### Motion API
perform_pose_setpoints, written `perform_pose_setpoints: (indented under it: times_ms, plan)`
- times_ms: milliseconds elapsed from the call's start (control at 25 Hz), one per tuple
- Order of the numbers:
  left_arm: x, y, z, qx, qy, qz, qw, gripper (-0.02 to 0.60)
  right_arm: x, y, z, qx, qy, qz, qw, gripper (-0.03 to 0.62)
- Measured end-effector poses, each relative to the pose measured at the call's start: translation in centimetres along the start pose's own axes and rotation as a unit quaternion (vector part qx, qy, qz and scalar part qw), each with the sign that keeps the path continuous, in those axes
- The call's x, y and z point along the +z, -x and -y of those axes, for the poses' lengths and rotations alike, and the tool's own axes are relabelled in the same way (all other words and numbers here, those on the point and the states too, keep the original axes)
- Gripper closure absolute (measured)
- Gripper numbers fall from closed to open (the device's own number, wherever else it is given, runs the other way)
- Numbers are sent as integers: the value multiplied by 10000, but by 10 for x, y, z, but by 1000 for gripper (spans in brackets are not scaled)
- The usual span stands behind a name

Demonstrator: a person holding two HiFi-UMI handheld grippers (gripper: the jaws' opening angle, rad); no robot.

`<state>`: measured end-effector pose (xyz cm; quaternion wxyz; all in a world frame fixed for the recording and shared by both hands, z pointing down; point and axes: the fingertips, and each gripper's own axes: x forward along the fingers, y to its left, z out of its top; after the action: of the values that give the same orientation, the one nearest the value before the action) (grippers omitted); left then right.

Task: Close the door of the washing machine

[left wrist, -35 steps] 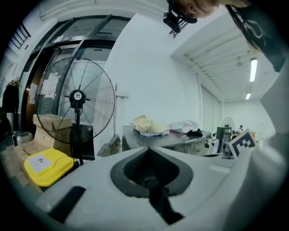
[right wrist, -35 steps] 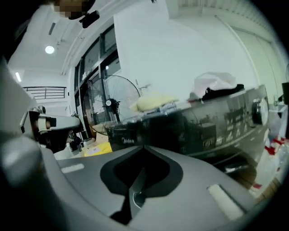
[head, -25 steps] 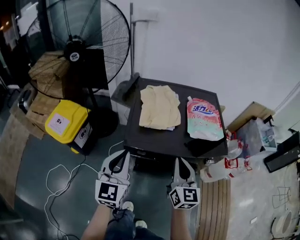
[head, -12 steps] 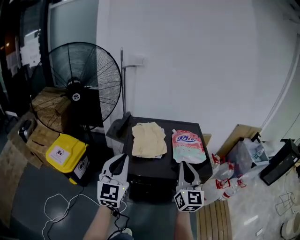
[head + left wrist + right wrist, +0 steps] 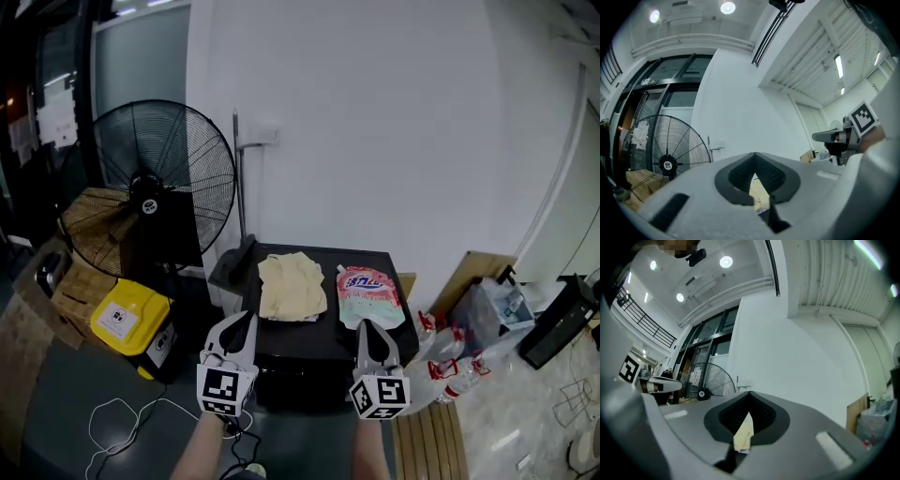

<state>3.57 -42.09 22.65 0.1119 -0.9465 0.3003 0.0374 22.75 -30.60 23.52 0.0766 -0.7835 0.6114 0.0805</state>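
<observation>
The washing machine (image 5: pixel 319 339) is a black box against the white wall in the head view; its front is dark and the door cannot be made out. A folded yellow cloth (image 5: pixel 291 286) and a pink-green detergent pouch (image 5: pixel 368 296) lie on its top. My left gripper (image 5: pixel 246 318) hovers shut in front of the machine's left corner, holding nothing. My right gripper (image 5: pixel 366 325) is shut and empty before the right corner. In the left gripper view the jaws of the left gripper (image 5: pixel 754 157) meet at the tip; the right gripper (image 5: pixel 749 394) looks the same in its own view.
A large standing fan (image 5: pixel 150 187) is left of the machine, with cardboard boxes (image 5: pixel 80 220) and a yellow container (image 5: pixel 127 319) below it. A dustpan (image 5: pixel 234 267) leans at the machine's left. Plastic bottles (image 5: pixel 450 375) and bags lie at the right. A white cable (image 5: pixel 122 422) trails on the floor.
Both grippers have risen together, still shut. The head view has lifted, so the machine looks smaller and farther, with more wall showing.
</observation>
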Motion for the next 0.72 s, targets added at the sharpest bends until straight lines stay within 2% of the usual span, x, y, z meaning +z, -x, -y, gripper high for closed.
perform_pose_setpoints:
  times_ms: [720]
  plan:
    - [-3, 3, 3, 8, 16, -45, 10000, 574, -10, 1, -3, 45, -39, -159, 9999, 583]
